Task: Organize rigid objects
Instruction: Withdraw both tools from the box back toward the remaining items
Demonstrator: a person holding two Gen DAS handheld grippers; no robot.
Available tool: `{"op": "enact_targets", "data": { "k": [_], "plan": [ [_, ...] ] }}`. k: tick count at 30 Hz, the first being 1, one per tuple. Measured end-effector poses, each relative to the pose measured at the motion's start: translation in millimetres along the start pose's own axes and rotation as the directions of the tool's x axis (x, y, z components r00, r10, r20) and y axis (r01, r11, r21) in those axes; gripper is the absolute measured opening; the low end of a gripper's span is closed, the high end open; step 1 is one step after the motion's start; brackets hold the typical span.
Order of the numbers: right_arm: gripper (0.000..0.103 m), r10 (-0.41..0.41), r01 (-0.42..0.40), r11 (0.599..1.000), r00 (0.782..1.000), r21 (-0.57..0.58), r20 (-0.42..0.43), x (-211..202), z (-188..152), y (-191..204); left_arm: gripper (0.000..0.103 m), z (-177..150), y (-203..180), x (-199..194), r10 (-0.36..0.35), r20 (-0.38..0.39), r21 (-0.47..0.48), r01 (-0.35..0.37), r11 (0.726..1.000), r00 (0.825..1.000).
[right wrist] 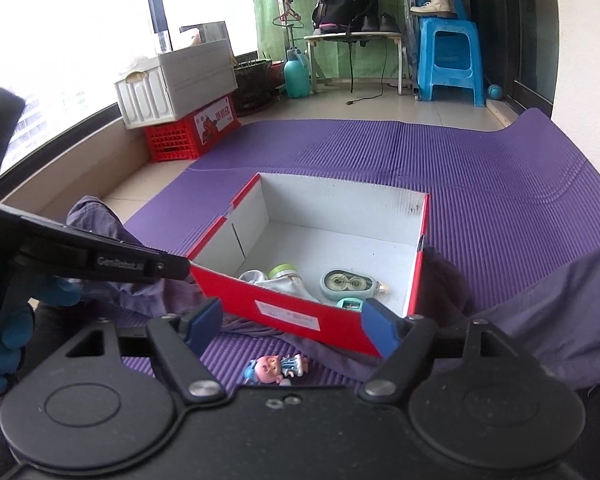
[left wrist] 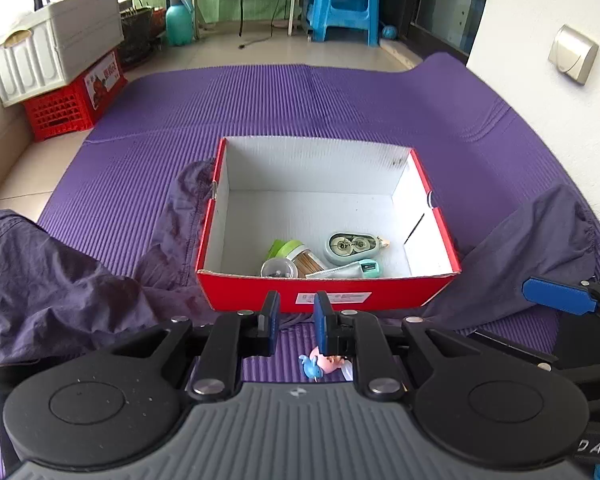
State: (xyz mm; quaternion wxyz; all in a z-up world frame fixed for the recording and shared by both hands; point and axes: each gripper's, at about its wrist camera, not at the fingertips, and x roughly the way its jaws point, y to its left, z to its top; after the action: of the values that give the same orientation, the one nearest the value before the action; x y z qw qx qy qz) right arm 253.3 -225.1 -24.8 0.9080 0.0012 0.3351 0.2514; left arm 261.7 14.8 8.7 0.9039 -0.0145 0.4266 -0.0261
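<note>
A red box (left wrist: 328, 292) with a white inside stands on the purple mat (left wrist: 260, 96). In it lie a green-lidded jar (left wrist: 296, 254), a correction tape (left wrist: 350, 246), a mint sharpener (left wrist: 370, 268) and a clear round case (left wrist: 278, 269). A small pink figurine (left wrist: 324, 364) lies on the mat in front of the box, beneath my left gripper (left wrist: 296, 312), which is shut and holds nothing. In the right wrist view the figurine (right wrist: 276, 368) lies below my right gripper (right wrist: 292, 320), which is open with nothing between its fingers, just short of the box (right wrist: 260, 300).
Dark cloth (left wrist: 60, 280) is bunched on both sides of the box (left wrist: 540, 240). A white crate (left wrist: 56, 48) sits on a red crate (left wrist: 72, 100) at the far left. A blue stool (left wrist: 344, 0), a teal bottle (left wrist: 178, 20) and a white wall (left wrist: 540, 80) bound the mat.
</note>
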Motion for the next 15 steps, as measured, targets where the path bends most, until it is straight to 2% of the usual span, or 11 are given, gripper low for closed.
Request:
{"op": "enact_targets", "data": {
  "k": [9,15],
  "plan": [
    [0.089,0.031,-0.032,0.998,0.999,0.057,0.026,-29.9,-14.4,-2.6,0.017,-23.7,-1.8,-34.0,0.02,0.05,0.001,-0.02,1.0,0.999],
    [0.095,0.047,-0.052,0.994,0.998,0.097,0.052,-47.4,-26.6,-4.9,0.017,-40.4,-5.2,-46.9,0.03,0.051,-0.003,-0.03,1.0,0.998]
  ]
}}
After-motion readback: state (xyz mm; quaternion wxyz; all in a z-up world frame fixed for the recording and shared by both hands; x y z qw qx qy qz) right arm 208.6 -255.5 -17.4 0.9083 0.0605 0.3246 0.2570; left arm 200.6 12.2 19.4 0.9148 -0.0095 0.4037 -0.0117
